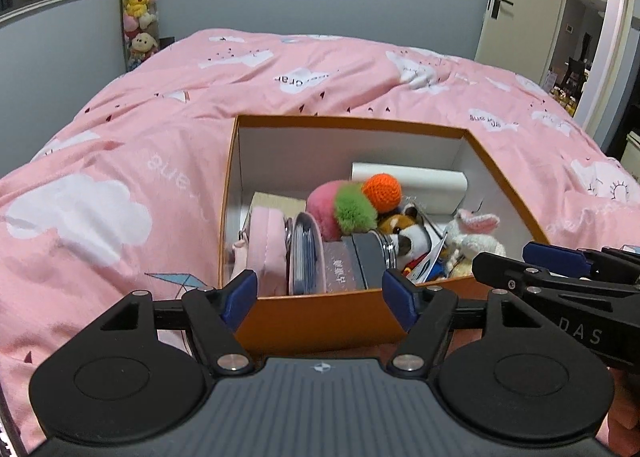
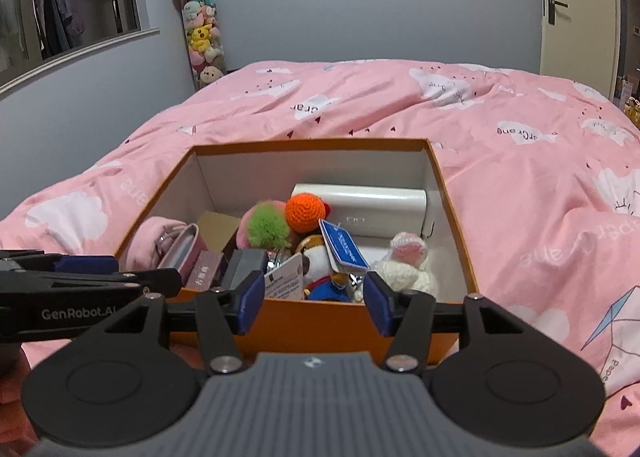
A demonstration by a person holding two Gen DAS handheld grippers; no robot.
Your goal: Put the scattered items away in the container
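The orange cardboard box [image 1: 320,321] hides its near wall's lower edge behind the left hand-held gripper [image 1: 320,295]; a brown-and-white plush dog [image 1: 404,233] sits half buried under fluffy balls; the blue card's [image 2: 344,247] print is too small to read; the right hand-held gripper [image 1: 560,273] runs off the frame.

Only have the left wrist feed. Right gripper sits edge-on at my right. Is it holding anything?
Observer: No. The right gripper has its jaws open and empty, at the near wall of the orange box.
Operator: Any items left on the bed right of the box?
Observer: None visible. The pink duvet there shows only its printed pattern.
Operator: What's the blue scrap by the dog?
Observer: A blue tag lying across the dog plush, next to the white knitted toy.
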